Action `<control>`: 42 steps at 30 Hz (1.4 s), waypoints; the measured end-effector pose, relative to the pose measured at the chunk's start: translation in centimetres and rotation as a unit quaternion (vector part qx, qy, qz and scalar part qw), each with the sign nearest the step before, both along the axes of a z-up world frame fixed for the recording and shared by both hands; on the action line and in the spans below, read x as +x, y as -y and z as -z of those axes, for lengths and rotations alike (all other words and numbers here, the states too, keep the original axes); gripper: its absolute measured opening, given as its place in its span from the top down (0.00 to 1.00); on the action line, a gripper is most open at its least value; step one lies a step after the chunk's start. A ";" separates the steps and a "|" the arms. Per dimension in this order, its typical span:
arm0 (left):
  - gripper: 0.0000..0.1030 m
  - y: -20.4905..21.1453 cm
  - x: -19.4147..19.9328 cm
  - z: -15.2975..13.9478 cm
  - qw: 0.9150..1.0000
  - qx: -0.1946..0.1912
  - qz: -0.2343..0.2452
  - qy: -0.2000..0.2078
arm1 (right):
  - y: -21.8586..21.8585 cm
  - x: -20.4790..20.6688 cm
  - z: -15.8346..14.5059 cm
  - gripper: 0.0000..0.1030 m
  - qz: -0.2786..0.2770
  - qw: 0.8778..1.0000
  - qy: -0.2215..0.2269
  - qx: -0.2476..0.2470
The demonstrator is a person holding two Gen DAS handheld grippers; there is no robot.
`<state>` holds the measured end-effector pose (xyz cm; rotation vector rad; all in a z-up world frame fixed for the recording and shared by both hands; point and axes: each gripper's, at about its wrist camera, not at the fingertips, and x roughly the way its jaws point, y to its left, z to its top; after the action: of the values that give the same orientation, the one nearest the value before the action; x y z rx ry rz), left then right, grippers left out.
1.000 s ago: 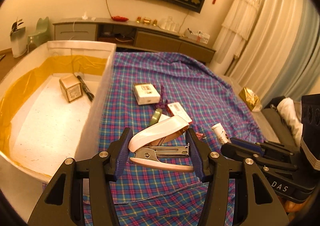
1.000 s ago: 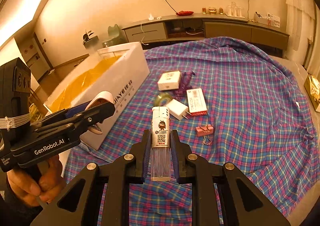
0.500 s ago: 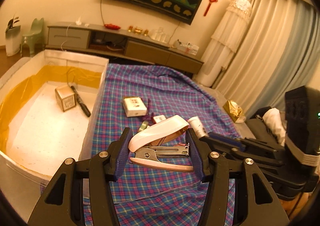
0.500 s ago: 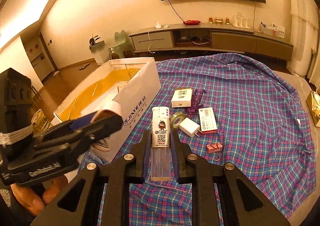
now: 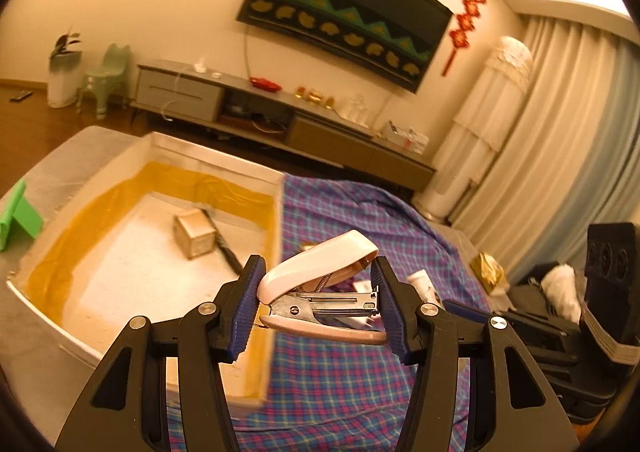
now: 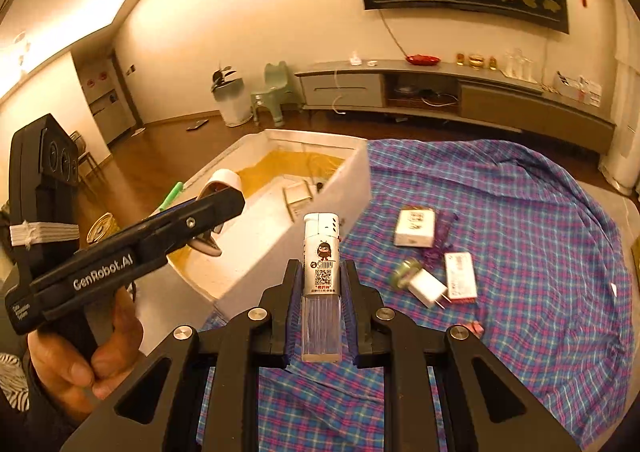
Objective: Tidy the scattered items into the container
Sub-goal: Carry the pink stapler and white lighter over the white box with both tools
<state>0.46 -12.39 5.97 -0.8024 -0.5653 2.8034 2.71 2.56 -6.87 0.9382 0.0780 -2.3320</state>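
Observation:
My left gripper (image 5: 318,292) is shut on a white stapler (image 5: 320,292) and holds it in the air over the near right wall of the white box (image 5: 276,220). In the right wrist view the left gripper (image 6: 216,208) reaches over the box (image 6: 352,188). My right gripper (image 6: 322,284) is shut on a white lighter (image 6: 321,264), held above the plaid cloth (image 6: 540,252) just right of the box. The box holds a small brown carton (image 5: 194,238) and a black pen (image 5: 224,248).
On the cloth lie a white packet (image 6: 414,228), a tape roll (image 6: 402,272), a white charger plug (image 6: 428,288), a red-edged card (image 6: 460,280) and a pink clip (image 6: 476,328). A green object (image 5: 18,216) lies left of the box. A TV cabinet (image 6: 440,92) stands behind.
Both grippers have risen and moved left toward the box. The stapler now hangs over the box's right wall; the lighter is close beside the box.

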 end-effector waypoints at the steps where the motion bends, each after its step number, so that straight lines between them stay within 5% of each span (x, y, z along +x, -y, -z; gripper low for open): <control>1: 0.45 0.5 0.0 -0.1 1.000 0.003 -0.005 -0.001 | 0.4 -0.1 0.0 0.80 -0.004 1.000 0.001 0.001; 15: 0.45 6.5 -0.6 0.2 0.998 0.022 -0.059 0.008 | 6.0 -0.8 -1.0 0.80 -0.051 0.999 -0.002 0.009; 42: 0.45 9.7 -3.7 1.8 0.993 -0.002 -0.106 0.047 | 13.5 -3.4 -1.5 0.80 -0.110 0.993 -0.003 0.042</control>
<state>-3.24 -22.08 4.22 -0.9305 -0.6999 2.9704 -0.68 -10.96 -5.38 0.9130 0.2703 -2.1414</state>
